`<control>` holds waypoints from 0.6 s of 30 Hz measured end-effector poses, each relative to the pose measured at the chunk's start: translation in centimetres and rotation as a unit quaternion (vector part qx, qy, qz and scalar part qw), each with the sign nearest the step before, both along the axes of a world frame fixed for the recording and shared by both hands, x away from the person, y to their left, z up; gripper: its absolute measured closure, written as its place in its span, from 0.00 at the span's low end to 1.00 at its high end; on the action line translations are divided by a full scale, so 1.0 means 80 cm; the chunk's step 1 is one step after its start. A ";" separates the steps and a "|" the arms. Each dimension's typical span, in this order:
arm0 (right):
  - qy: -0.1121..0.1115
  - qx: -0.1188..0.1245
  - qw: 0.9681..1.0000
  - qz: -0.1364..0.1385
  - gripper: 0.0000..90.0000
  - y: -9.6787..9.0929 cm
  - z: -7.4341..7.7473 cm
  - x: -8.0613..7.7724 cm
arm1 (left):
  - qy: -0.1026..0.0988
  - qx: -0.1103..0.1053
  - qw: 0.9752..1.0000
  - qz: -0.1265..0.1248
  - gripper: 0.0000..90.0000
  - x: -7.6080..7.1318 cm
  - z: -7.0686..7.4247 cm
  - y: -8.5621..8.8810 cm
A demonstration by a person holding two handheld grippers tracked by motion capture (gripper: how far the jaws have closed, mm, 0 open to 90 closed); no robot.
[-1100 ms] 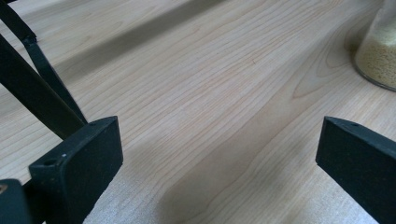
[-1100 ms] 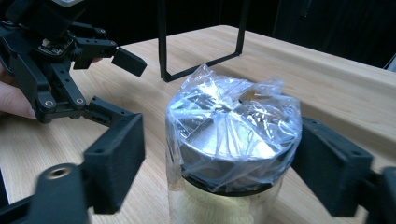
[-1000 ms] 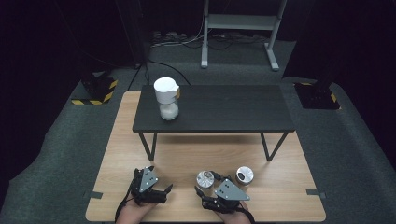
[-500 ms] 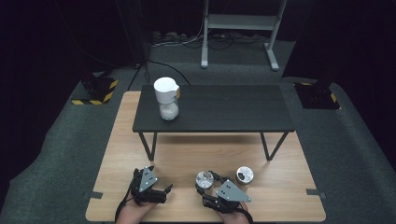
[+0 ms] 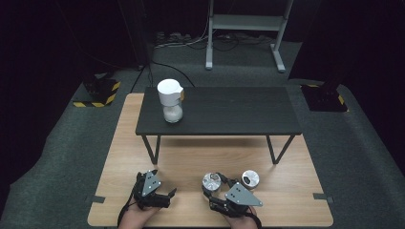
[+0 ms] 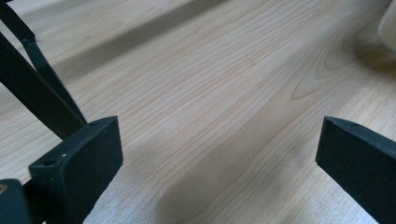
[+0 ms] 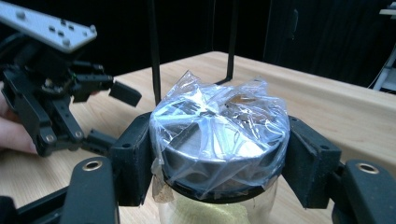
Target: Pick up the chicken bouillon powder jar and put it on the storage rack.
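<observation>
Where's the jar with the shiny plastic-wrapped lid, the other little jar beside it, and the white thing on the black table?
Plastic-wrapped jar lid (image 7: 219, 135), right gripper view, on the crinkled wrap over the lid's top.
Second small jar (image 5: 250, 179), high view, on its round top.
White container (image 5: 170, 93), high view, on its white upper part.

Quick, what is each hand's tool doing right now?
Left tool: open, holding nothing.
Right tool: closed on the plastic-wrapped lid of a jar.

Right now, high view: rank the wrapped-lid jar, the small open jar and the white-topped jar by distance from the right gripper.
1. wrapped-lid jar: clamped in the jaws of the right gripper, front of the wooden table.
2. small open jar: just to its right, same table.
3. white-topped jar: far off, left end of the black raised table.
</observation>
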State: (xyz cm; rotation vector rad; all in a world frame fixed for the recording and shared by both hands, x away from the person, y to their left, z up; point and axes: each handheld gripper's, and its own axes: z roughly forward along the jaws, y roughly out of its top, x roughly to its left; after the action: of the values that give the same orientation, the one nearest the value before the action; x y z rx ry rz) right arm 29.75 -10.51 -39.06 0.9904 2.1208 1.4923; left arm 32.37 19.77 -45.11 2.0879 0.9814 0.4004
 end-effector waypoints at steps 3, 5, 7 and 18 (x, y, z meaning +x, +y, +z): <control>-0.003 0.008 1.000 -0.003 0.38 -0.003 0.008 0.001 | 0.000 0.000 1.000 0.000 0.01 0.000 0.000 0.000; -0.005 0.013 1.000 -0.005 0.38 -0.006 0.014 0.002 | 0.000 -0.001 1.000 0.000 0.01 0.000 0.000 0.000; -0.009 0.017 1.000 -0.007 0.38 -0.008 0.019 0.003 | 0.001 -0.001 1.000 -0.001 0.01 0.000 0.000 0.000; -0.031 0.030 0.999 -0.023 0.38 -0.020 0.046 0.013 | 0.000 -0.004 1.000 -0.002 0.01 0.000 0.000 0.001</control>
State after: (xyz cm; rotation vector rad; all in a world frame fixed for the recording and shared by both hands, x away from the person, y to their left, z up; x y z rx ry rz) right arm 30.77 -12.13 -35.37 0.9941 2.0082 1.5509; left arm 32.37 19.83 -45.10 2.0833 0.9778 0.3936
